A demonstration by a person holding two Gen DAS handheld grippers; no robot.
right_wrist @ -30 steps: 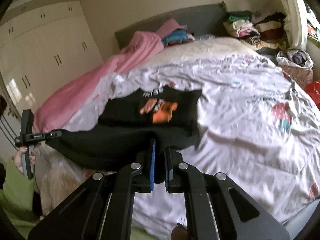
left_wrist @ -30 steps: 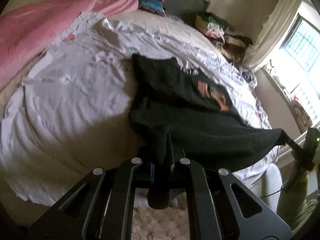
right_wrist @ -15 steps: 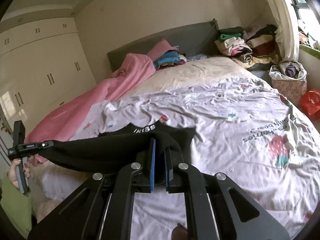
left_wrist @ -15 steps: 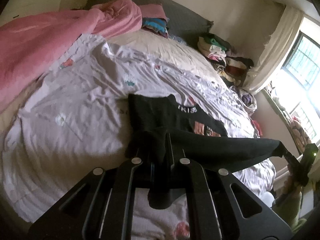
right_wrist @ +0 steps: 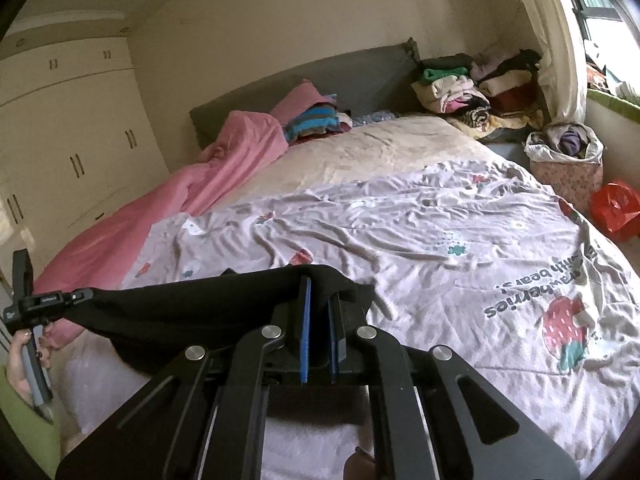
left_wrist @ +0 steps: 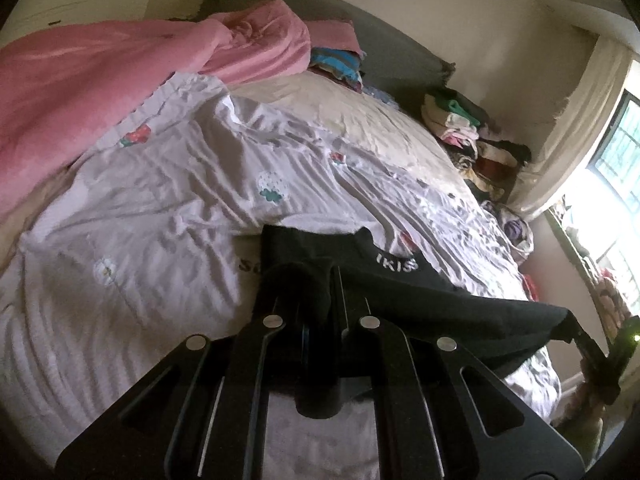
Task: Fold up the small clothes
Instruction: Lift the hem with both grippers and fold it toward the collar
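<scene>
A small black shirt (left_wrist: 440, 300) with white lettering (left_wrist: 396, 266) is stretched taut between my two grippers above the bed. My left gripper (left_wrist: 320, 280) is shut on one corner of its edge, and the cloth drapes over the fingertips. The shirt's far part lies on the printed sheet (left_wrist: 160, 220). In the right wrist view my right gripper (right_wrist: 320, 292) is shut on the other corner of the black shirt (right_wrist: 180, 308). The left gripper (right_wrist: 80, 294) shows at that view's left edge, held by a hand with a green sleeve.
A pink blanket (left_wrist: 80, 92) runs along the bed's left side. Folded clothes (right_wrist: 316, 120) sit by the grey headboard, and a clothes pile (right_wrist: 472, 88) stands at the far corner. A lined basket (right_wrist: 564, 160) and a red bag (right_wrist: 616, 208) are on the floor by the window.
Both grippers have carried the shirt's held edge forward over the bed and a little up. The orange print is now covered by the folded-over cloth.
</scene>
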